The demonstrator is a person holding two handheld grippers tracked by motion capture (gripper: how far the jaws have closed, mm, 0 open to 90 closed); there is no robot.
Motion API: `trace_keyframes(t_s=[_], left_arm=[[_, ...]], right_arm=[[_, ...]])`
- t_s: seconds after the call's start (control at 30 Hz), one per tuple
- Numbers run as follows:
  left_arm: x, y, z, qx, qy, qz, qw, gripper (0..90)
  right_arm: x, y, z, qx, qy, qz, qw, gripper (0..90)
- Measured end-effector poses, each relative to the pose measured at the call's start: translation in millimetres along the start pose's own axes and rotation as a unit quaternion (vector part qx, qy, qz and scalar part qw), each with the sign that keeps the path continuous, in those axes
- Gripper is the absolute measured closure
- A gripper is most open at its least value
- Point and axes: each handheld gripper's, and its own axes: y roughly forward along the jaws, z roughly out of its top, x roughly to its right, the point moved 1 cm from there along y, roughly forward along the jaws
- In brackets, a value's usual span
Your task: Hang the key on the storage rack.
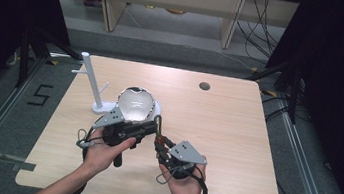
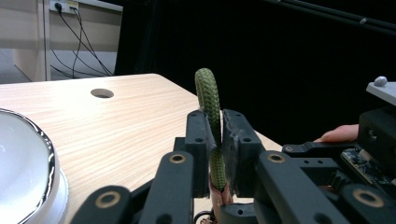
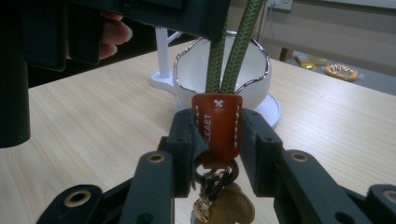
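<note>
Holding a keyring between two grippers, above the near middle of the table (image 1: 236, 130).

High view: left gripper (image 1: 152, 127) and right gripper (image 1: 159, 148) meet just in front of a white bowl (image 1: 134, 104). A white peg stand (image 1: 90, 83) rises to the bowl's left. The table has a round cable hole (image 1: 204, 86) at its far edge.

Left gripper view: jaws closed on the green cord loop (image 2: 208, 100), which arches above them. The bowl's chrome rim sits close at the left. The other gripper's body crowds the right edge.

Right gripper view: jaws stand either side of the brown leather tab (image 3: 217, 128), touching or nearly so; whether they clamp it firmly cannot be told. Metal rings and a brass-coloured key (image 3: 231, 205) hang below the tab. The cord's two strands run up to the left gripper.

Judged step: handing over or steadying the keyring, perhaps toward the peg stand. Advice: keep the loop open and upright, and release one side only once the other is secure.

Obstacles: the bowl stands between grippers and stand; dangling keys may strike its rim.
</note>
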Motion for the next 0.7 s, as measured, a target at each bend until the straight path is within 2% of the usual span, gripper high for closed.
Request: trace_keyframes(t_s=[0.1,0.13,0.17,0.37,0.4,0.47,0.53,0.57,0.67,0.7], left_arm=[[0.9,-0.5,0.4,0.000,-0.001,-0.001,1.0000,82.9],[1.3,0.5,0.0,0.006,-0.003,-0.008,0.9999,82.9],[2.2,-0.6,0.4,-0.001,0.000,-0.001,1.0000,83.2],[2.7,-1.9,1.4,-0.001,0.004,0.001,1.0000,83.6],[3.9,-2.8,1.8,-0.002,0.012,0.004,0.9999,83.7],[4.7,-3.1,1.9,-0.001,0.015,0.005,0.9999,83.8],[7.2,-4.4,3.1,0.002,0.024,0.006,0.9997,83.9],[8.7,-5.6,4.5,0.004,0.037,0.010,0.9993,84.0],[9.8,-8.0,6.8,0.006,0.049,0.016,0.9987,84.0],[9.2,-10.9,8.8,0.008,0.061,0.026,0.9978,84.0]], right_arm=[[-0.4,-0.8,0.1,-0.003,-0.003,-0.003,1.0000,68.0],[-0.5,-0.7,0.0,-0.002,-0.004,-0.003,1.0000,68.0],[-1.0,0.0,-0.1,-0.002,-0.003,-0.001,1.0000,68.0],[-1.7,1.1,0.4,0.002,-0.003,0.004,1.0000,67.8],[-2.0,0.9,0.6,0.001,-0.004,0.003,1.0000,67.7],[-1.9,0.6,1.0,-0.001,-0.006,0.002,1.0000,67.4],[-2.5,0.3,2.0,-0.003,0.001,0.001,1.0000,66.7],[-2.0,1.7,3.2,-0.006,-0.008,0.007,0.9999,60.8],[-1.9,1.8,3.4,-0.014,-0.007,0.011,0.9998,56.5],[-2.2,3.8,2.4,-0.011,-0.009,0.016,0.9998,53.7]])
